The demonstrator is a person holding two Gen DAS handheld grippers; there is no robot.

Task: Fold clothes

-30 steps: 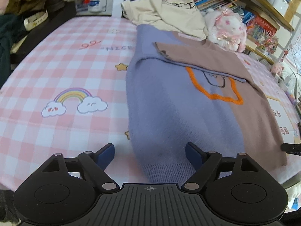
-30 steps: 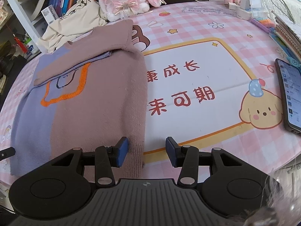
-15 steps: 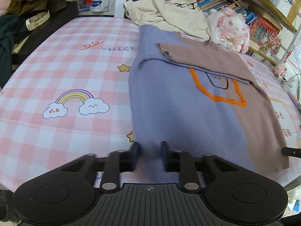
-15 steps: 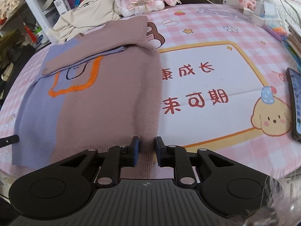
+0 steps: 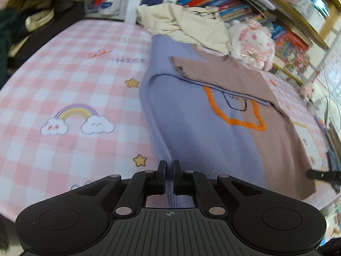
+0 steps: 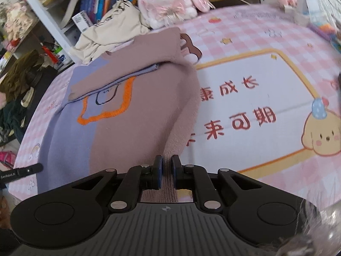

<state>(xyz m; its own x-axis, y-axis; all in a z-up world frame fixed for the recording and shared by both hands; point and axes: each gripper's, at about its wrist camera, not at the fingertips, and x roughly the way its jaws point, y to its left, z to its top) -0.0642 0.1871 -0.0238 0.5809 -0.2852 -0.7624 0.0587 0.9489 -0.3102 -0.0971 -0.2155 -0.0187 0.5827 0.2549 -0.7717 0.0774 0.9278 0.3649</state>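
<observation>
A two-tone sweater (image 5: 198,128), lavender on one half and mauve-brown on the other, lies on the pink checked table cover with an orange outline on its chest and both sleeves folded across. My left gripper (image 5: 169,168) is shut on the lavender corner of its ribbed hem, which rises slightly between the pads. In the right wrist view the sweater (image 6: 136,115) reaches toward me, and my right gripper (image 6: 167,164) is shut on the mauve-brown corner of the hem.
A cream garment (image 5: 187,23) and a pink-and-white plush rabbit (image 6: 168,2) lie beyond the sweater's collar, with bookshelves (image 5: 223,2) behind. Dark clothes (image 6: 19,79) are piled at the table's side. The cover (image 6: 255,98) shows red characters and a puppy print.
Both grippers went from open, straddling the hem, to shut on its two corners. The pinched hem has lifted a little off the table.
</observation>
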